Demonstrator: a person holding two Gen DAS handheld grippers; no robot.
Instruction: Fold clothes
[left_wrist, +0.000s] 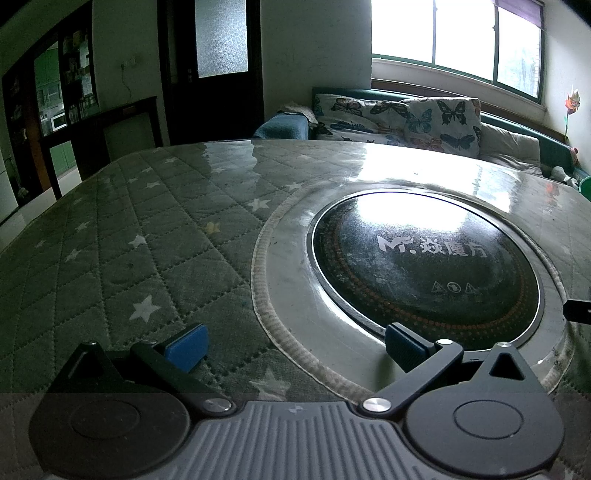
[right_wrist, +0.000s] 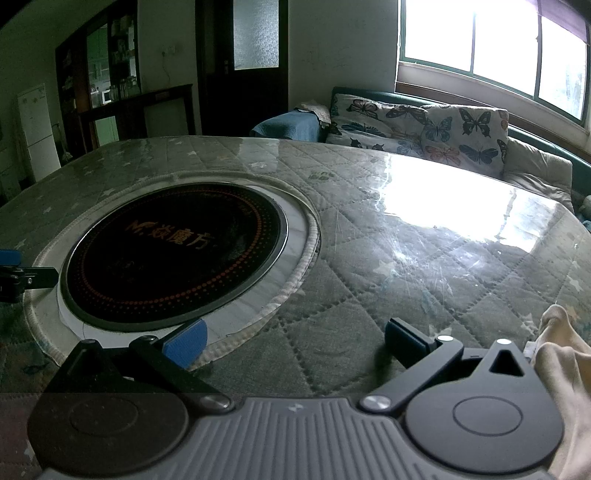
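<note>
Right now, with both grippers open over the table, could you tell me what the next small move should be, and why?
Probably swing the right gripper rightward toward the cream cloth at the table's near right edge. Its jaws stand open and empty over the quilted cover, and the cloth is the only garment visible. The left gripper, also open, holds nothing.

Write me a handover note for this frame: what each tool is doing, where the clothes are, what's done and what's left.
Left tool: open, empty, low over the table, at the near rim of the round cooktop.
Right tool: open, empty, over the quilted cover to the right of the cooktop.
Clothes: only a pale garment shows, bunched at the right edge of the right wrist view, beside the right tool and not gripped.
Done: no fold visible.
Left: pick up the garment, spread it, fold it.
</note>
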